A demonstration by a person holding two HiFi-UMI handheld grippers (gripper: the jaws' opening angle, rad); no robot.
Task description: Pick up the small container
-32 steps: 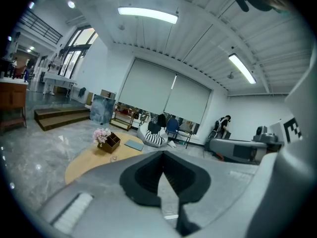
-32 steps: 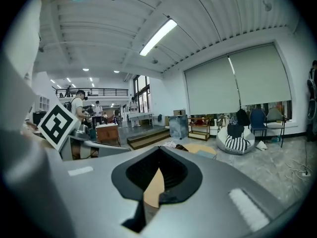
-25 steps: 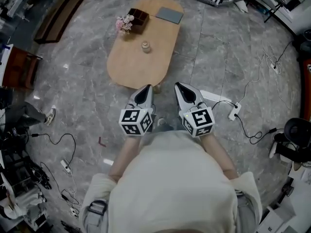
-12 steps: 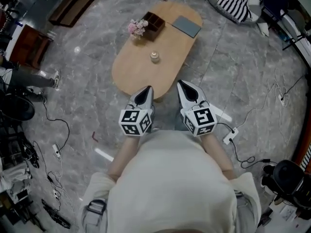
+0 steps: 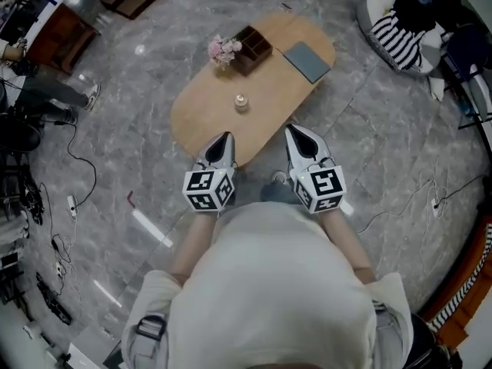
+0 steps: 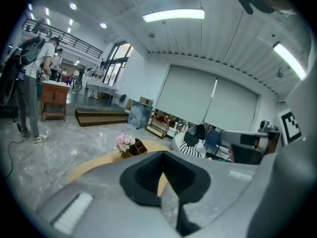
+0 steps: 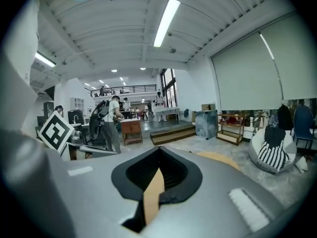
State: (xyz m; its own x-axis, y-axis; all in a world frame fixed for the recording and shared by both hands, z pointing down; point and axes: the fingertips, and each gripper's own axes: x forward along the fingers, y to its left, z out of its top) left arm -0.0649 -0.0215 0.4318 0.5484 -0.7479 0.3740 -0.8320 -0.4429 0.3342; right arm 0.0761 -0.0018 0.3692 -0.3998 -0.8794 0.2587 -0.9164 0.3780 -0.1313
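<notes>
The small glass container (image 5: pixel 241 102) stands near the middle of the oval wooden table (image 5: pixel 201 118), seen in the head view. Both grippers are held side by side in front of the person's body, pointing at the table's near edge. My left gripper (image 5: pixel 224 137) is shut with nothing in it, well short of the container. My right gripper (image 5: pixel 293 129) looks shut too and holds nothing. In the left gripper view the left gripper (image 6: pixel 162 157) hides the container; only the flowers (image 6: pixel 123 143) show. The right gripper (image 7: pixel 158 151) shows a strip of table through its slit.
On the table's far end stand pink flowers (image 5: pixel 224 50), a brown divided box (image 5: pixel 252 44) and a grey notebook (image 5: pixel 307 61). A striped cushion (image 5: pixel 400 35) lies far right. Cables (image 5: pixel 73 198) trail over the marble floor at left. People stand by a wooden cabinet (image 7: pixel 130 131).
The person has moved closer to the table and round to its right, so the table now lies just ahead of the gripper tips. Both grippers stay together and shut.
</notes>
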